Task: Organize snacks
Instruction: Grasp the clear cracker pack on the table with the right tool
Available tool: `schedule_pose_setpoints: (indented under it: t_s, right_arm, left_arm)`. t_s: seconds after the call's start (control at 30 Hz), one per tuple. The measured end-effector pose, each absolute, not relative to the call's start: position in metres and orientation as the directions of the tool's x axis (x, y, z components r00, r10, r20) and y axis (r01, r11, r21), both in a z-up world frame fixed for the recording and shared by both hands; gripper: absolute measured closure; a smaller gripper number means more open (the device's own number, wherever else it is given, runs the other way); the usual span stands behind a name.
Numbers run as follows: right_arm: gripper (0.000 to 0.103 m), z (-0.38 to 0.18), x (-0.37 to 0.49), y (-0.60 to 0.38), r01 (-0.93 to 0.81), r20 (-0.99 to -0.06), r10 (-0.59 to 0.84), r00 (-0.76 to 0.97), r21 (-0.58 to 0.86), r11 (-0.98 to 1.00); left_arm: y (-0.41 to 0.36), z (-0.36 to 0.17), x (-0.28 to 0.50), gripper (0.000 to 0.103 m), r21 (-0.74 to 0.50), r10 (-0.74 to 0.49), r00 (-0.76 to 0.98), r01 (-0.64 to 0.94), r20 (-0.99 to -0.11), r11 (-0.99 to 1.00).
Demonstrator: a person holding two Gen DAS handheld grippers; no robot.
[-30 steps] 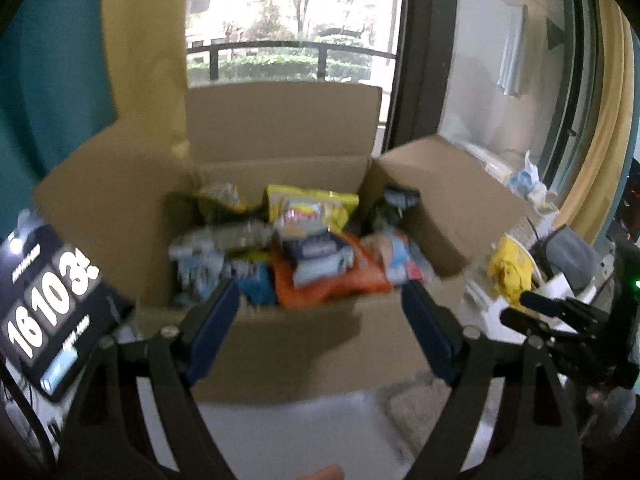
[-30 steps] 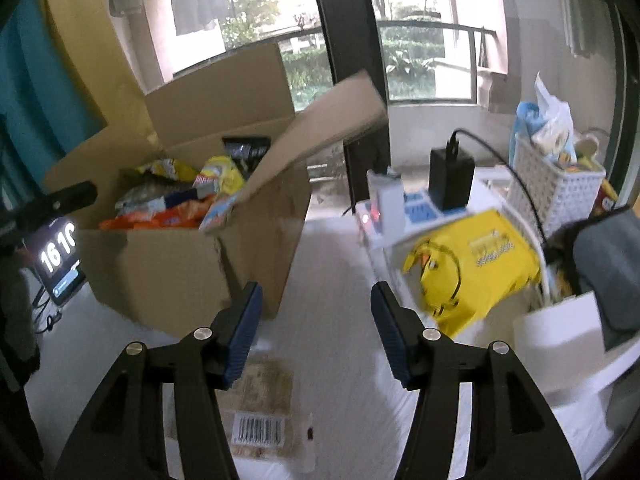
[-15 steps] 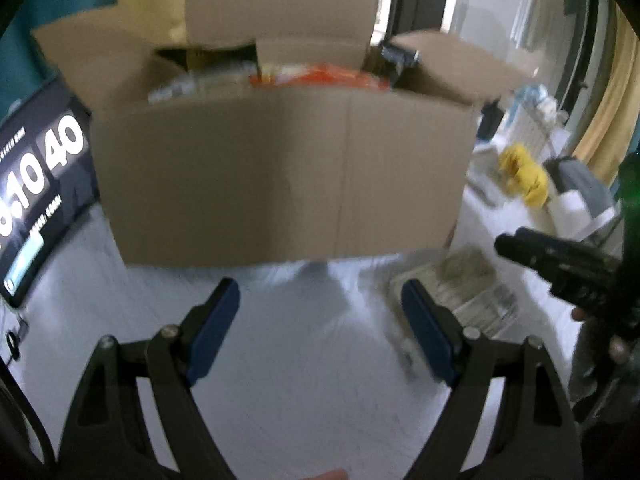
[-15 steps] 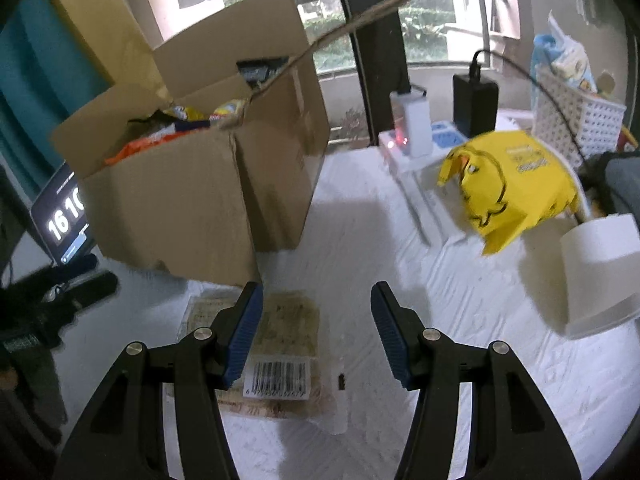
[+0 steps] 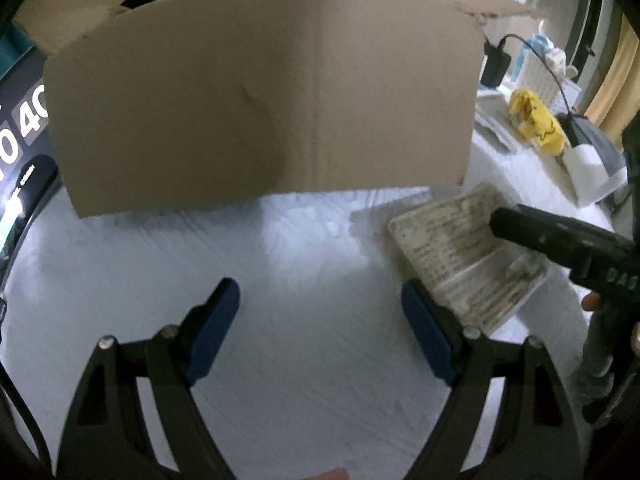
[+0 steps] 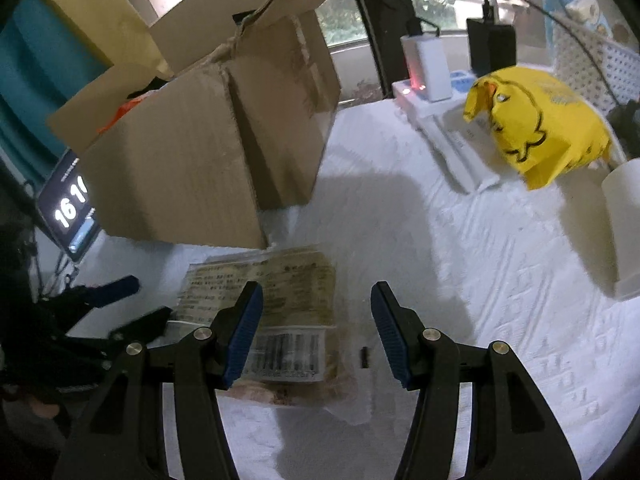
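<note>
Both grippers have come down from the level of the open cardboard box (image 5: 264, 92) to just above the white-covered desk (image 5: 304, 360). A second ago the left view looked into the box at the heaped snack bags. Now it shows only the box's plain front wall, beyond the jaws, with a sliver of orange packet above the rim.

The left gripper (image 5: 320, 328) has its blue-padded jaws wide apart with nothing between them, only bare desk. Just outside its right-hand jaw lies a flat, clear-wrapped snack packet (image 5: 460, 256) printed with fine text. The dark tip of the other gripper reaches over the packet's far corner.

The right gripper (image 6: 316, 328) has its jaws moderately apart and not pressing on anything. The same snack packet (image 6: 276, 300) lies flat on the desk, mostly under and just beyond the left-hand jaw, with its barcode label reaching partly into the gap. The box corner stands just beyond the packet. Well off past the right-hand jaw sit a yellow bag (image 6: 536, 124), a white power bank (image 6: 426, 64) and a white basket (image 6: 592, 64).

The descent suggests the loose packet is the next snack to be gathered. The right gripper looks closest, though a packet this flat may be hard to get the jaws under.
</note>
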State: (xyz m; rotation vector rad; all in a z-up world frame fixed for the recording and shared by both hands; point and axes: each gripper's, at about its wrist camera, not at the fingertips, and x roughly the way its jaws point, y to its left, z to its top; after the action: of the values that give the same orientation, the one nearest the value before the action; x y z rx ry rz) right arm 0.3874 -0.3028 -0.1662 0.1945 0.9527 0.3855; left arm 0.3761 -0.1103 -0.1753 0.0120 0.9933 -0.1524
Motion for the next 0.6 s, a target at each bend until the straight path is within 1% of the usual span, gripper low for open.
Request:
schedule_pose_setpoints:
  t_s: [0.03, 0.1, 0.33, 0.4, 0.47, 0.6]
  right_arm:
    - [0.040, -0.168, 0.388, -0.303, -0.235, -0.753, 0.422, 0.505, 0.350, 0.907]
    - [0.039, -0.171, 0.388, -0.303, -0.236, -0.747, 0.451, 0.488, 0.384, 0.893]
    - [0.040, -0.169, 0.380, -0.294, -0.249, -0.744, 0.462, 0.483, 0.389, 0.887]
    - [0.047, -0.168, 0.376, -0.292, -0.251, -0.741, 0.453, 0.497, 0.376, 0.892]
    - [0.061, -0.164, 0.371, -0.292, -0.247, -0.737, 0.439, 0.513, 0.363, 0.898]
    - [0.071, -0.161, 0.361, -0.295, -0.251, -0.731, 0.438, 0.523, 0.359, 0.899]
  left_arm:
    - [-0.110, -0.176, 0.376, 0.019, -0.060, -0.123, 0.533, 0.134, -0.837, 0.989]
    - [-0.110, -0.178, 0.375, 0.019, -0.060, -0.125, 0.523, 0.139, -0.843, 0.988]
    - [-0.117, -0.177, 0.365, 0.019, -0.051, -0.131, 0.524, 0.164, -0.842, 0.985]
    - [-0.116, -0.175, 0.362, 0.020, -0.042, -0.121, 0.529, 0.159, -0.840, 0.986]
    - [-0.111, -0.174, 0.359, 0.020, -0.051, -0.124, 0.528, 0.150, -0.840, 0.987]
    - [-0.105, -0.173, 0.351, 0.020, -0.057, -0.127, 0.533, 0.146, -0.837, 0.988]
